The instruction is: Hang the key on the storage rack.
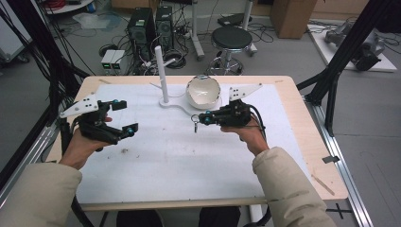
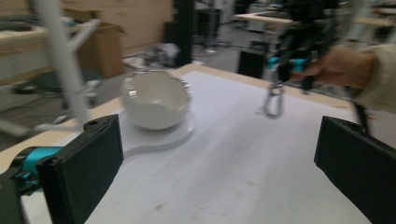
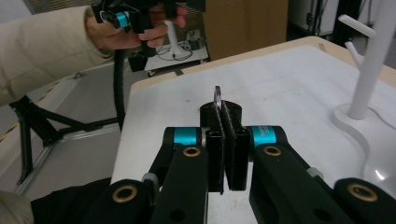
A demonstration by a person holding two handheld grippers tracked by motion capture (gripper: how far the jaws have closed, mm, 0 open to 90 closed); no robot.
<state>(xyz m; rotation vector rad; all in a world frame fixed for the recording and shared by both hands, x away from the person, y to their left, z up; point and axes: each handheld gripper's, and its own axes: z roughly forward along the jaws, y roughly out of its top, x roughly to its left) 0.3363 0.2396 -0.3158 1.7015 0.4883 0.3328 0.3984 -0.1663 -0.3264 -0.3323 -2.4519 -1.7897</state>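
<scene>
My right gripper (image 1: 202, 118) is shut on a small metal ring (image 1: 195, 124) that dangles from its tips above the middle of the white mat. In the right gripper view the ring (image 3: 217, 94) pokes up edge-on between the closed jaws of the right gripper (image 3: 223, 111). From the left gripper view the ring (image 2: 273, 100) hangs under the far hand. My left gripper (image 1: 124, 117) is held above the mat's left side, open and empty, its jaws wide apart (image 2: 219, 154). A white bowl (image 1: 203, 91) sits on the base of a white peg stand (image 1: 161, 71) at the back.
A white mat (image 1: 189, 161) covers most of the wooden table (image 1: 312, 142). Black frame posts (image 1: 347, 47) rise at both sides. On the floor behind are a stool (image 1: 231, 40), computer towers (image 1: 142, 28) and cables.
</scene>
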